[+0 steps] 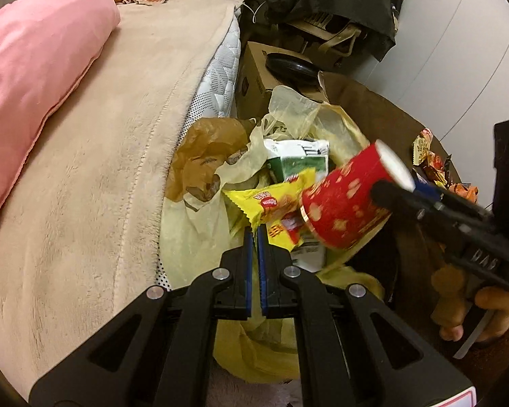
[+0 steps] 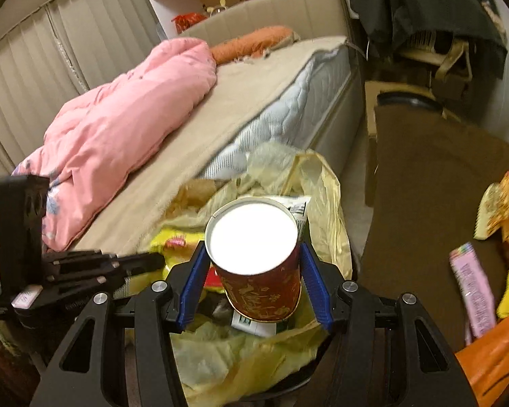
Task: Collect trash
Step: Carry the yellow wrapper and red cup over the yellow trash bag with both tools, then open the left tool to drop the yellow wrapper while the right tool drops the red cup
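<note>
A red paper cup (image 2: 261,268) with gold print sits between the blue pads of my right gripper (image 2: 252,254), base toward the camera, above a bin lined with a yellow bag (image 2: 322,183). The cup (image 1: 342,203) also shows in the left wrist view, held by the right gripper (image 1: 400,190) over the bag (image 1: 193,237). My left gripper (image 1: 254,234) is shut on the corner of a yellow snack wrapper (image 1: 275,203) over the bin. A green and white carton (image 1: 295,159) and brown plastic lie in the bag.
A bed with a beige blanket (image 1: 101,169) and pink duvet (image 2: 118,129) lies left of the bin. A brown table (image 2: 434,176) at right carries snack wrappers (image 2: 498,210) and a pink packet (image 2: 471,288). A cardboard box (image 1: 258,78) stands beyond the bin.
</note>
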Demonstrator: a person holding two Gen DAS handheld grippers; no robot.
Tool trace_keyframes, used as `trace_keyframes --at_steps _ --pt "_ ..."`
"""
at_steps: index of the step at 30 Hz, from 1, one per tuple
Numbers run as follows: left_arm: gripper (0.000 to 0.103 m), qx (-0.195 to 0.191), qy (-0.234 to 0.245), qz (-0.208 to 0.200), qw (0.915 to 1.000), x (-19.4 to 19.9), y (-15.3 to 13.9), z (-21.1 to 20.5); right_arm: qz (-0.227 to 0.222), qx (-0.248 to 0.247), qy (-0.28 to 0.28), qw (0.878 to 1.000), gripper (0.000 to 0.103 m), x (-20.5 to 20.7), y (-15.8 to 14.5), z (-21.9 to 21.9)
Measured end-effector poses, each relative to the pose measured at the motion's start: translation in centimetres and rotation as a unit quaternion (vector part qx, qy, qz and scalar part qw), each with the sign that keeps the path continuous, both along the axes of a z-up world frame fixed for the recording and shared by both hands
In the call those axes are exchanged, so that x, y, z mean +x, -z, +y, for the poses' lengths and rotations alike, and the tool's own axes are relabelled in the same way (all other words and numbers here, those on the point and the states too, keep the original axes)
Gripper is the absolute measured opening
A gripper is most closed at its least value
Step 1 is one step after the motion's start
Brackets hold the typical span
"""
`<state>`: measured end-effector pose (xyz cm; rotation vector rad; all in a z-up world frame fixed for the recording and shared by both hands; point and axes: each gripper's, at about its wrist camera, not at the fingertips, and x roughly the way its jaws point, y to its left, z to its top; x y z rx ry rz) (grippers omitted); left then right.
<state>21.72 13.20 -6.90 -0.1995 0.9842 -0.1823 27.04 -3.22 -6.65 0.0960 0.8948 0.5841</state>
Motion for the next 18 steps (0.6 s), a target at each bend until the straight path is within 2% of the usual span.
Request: trace_keyframes --at_steps 6,11,18 --pt "0.003 0.018 0.013 0.011 0.9997 0.2 0.9 -1.3 0.02 -0.025 -0.007 0.999 0.051 -0.1 1.1 0.3" --pt "0.003 0.009 0.011 0.009 0.9999 -0.1 0.6 -1.0 -0.001 -0.036 -0.003 0.999 0.05 -0.7 0.7 0.1" --pt "0.003 -0.012 0.028 0.01 0.9995 -0.6 0.1 -1.3 -0.013 -0.003 -0.001 1.0 0.05 -0.8 -1.6 -1.1"
